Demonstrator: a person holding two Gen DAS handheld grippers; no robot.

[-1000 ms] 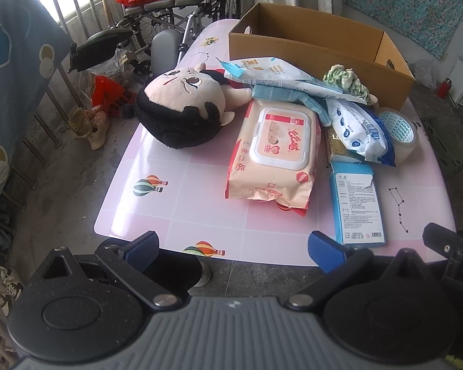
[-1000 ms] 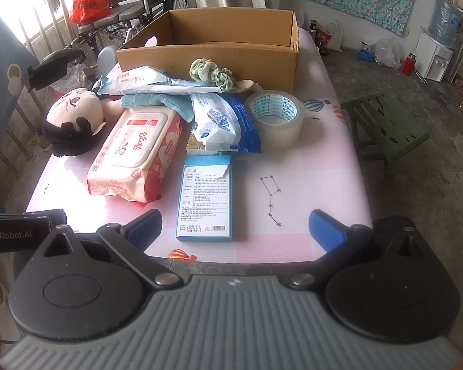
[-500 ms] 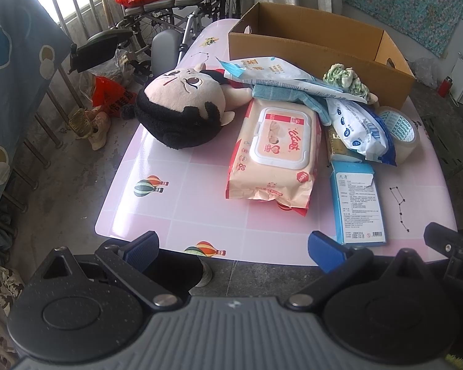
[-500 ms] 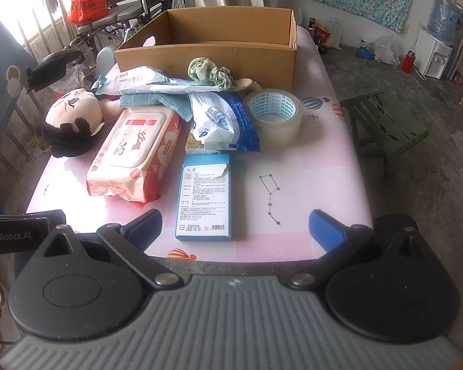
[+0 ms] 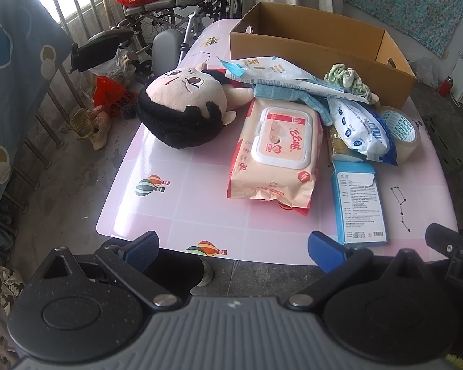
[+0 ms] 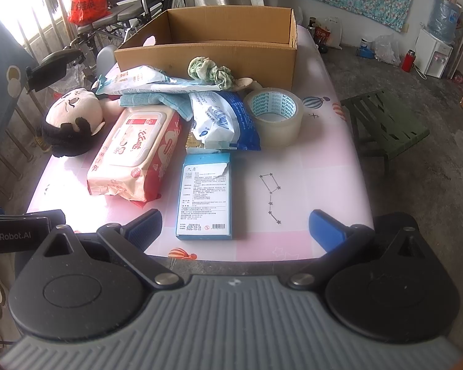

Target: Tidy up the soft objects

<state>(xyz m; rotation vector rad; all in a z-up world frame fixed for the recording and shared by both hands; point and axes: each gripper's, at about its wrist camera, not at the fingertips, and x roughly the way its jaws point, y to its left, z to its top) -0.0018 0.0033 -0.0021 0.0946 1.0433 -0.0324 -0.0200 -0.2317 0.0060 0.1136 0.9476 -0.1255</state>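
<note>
Nothing moved: both claws [image 5: 233, 248] [image 6: 234, 226] stay spread (empty), plush doll's [image 5: 182, 111] body hidden.

The roll of clear packing tape [image 6: 274, 117], which stood near the table's right edge in front of the cardboard box, carried the word "LAUNCH" printed repeatedly around its inner core. A black bar [image 6: 12, 236] at the left edge of the right wrist view read "GenRobot.AI". The pink pack of wet wipes [image 5: 276, 151] near the middle of the table showed "80" on its wrapper and a red script logo on its lid that was too stylised to read.
</note>
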